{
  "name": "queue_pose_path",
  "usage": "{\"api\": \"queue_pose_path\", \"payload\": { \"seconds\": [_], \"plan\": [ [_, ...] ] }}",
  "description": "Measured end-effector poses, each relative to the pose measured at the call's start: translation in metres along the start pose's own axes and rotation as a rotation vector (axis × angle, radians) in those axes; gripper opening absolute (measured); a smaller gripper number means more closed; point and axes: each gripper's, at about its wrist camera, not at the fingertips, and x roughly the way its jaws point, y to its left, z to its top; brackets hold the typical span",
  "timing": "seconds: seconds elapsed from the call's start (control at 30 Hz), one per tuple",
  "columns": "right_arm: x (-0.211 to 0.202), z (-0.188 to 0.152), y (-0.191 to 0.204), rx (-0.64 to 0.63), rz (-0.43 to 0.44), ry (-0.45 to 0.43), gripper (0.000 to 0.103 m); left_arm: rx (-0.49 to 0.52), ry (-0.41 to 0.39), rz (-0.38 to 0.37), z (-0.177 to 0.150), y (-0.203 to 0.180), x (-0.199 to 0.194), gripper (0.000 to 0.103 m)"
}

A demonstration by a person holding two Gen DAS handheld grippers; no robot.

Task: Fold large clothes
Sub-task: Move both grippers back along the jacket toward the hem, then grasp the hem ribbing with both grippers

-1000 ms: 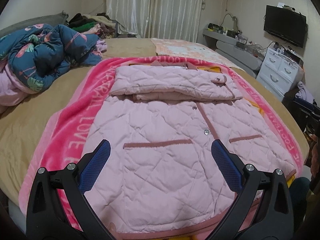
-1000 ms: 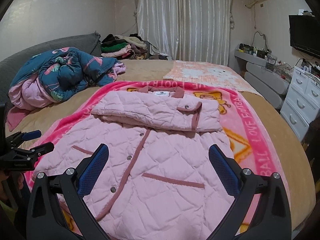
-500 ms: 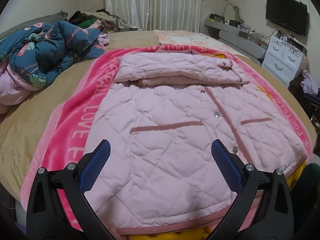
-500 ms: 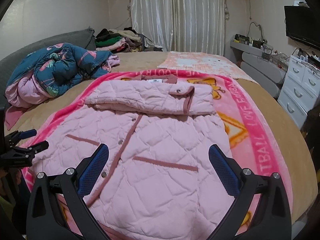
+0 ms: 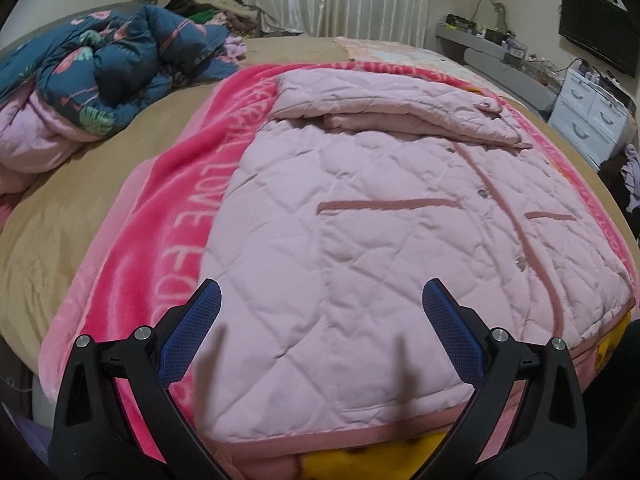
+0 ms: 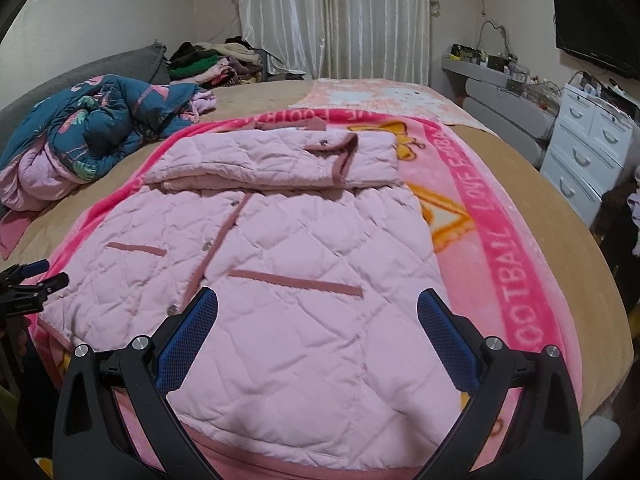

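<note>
Both the left gripper (image 5: 318, 334) and right gripper (image 6: 316, 340), fingers spread apart and empty, hover over the near hem of the pink quilted jacket (image 5: 380, 248) just ahead, apparently poised to lift it for folding.

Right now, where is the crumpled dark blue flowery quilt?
In both views, the crumpled dark blue flowery quilt lies on the bed's far left, beside the bright pink fleece blanket under the pink quilted jacket.

We are seeing the jacket (image 5: 360, 240) lying on the blanket (image 5: 168, 216) on the bed (image 5: 60, 208), the crumpled duvet (image 5: 108, 68) lying left, the drawers (image 6: 588, 148) standing right.
</note>
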Motion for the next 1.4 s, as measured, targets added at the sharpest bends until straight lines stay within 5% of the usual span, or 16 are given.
{"api": "queue_pose_path", "payload": {
  "seconds": [0.6,0.93,1.4],
  "plan": [
    [0.008,-0.022,-0.029,0.042,-0.012,0.072,0.099,-0.025,0.118,-0.015,-0.032,0.022,0.015,0.095],
    [0.022,-0.048,-0.037,0.022,0.034,0.200,0.099,-0.063,0.159,-0.015,-0.038,0.033,0.025,0.095],
    [0.027,-0.077,-0.075,0.163,0.082,0.346,0.099,-0.132,0.199,-0.080,-0.040,0.042,0.048,0.095]
  ]
}}
